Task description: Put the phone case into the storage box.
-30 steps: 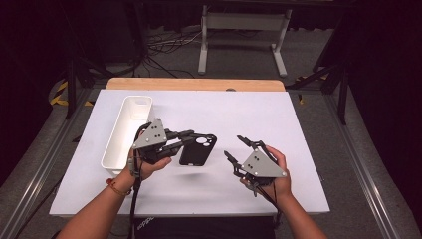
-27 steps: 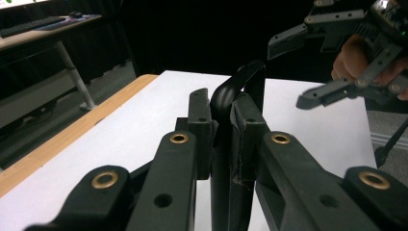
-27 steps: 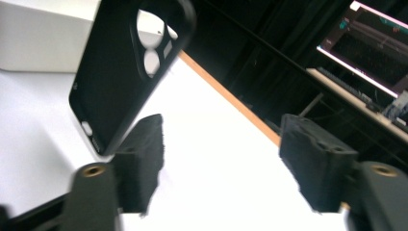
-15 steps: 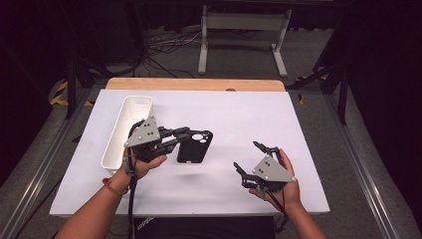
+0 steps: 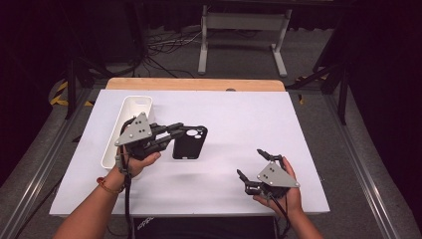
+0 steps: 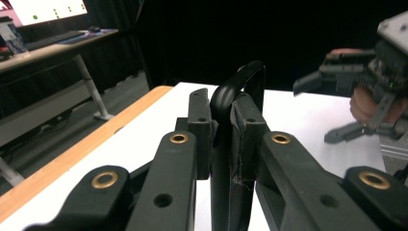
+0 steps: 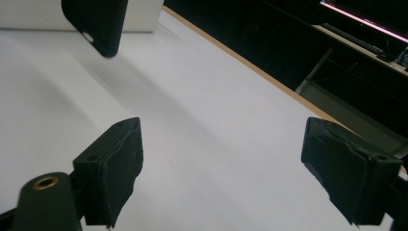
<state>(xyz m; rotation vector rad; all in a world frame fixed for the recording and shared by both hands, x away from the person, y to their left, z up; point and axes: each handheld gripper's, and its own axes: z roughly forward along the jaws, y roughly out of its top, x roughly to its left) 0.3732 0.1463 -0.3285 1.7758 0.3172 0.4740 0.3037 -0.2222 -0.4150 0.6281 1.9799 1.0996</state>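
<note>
- The left gripper (image 5: 171, 135) is clamped on the left long edge of a black phone case (image 5: 190, 143); in the left gripper view the case's thin rim (image 6: 230, 125) stands upright between the two pads, which press on it from both sides.
- The phone case is held above the white table surface (image 5: 239, 119), left of the surface's centre, its camera cut-out turned toward the far edge. It casts a shadow on the surface in the right gripper view, where its lower corner (image 7: 98, 26) hangs clear of the table.
- A white oblong tray (image 5: 130, 119) lies along the left edge of the surface, just beside the left hand (image 5: 142, 160). Whether it holds anything cannot be told.
- The right gripper (image 5: 254, 167) sits low over the surface near its near-right corner, well apart from the phone case. Its jaws stand spread wide and have just been opening; nothing lies between the pads (image 7: 115, 168), with bare table showing in the gap.
- The right hand (image 5: 283, 191) grips the tool body from the near edge, with the grey three-cornered plate on top.
- A wooden strip (image 5: 194, 83) runs along the far edge of the surface.
</note>
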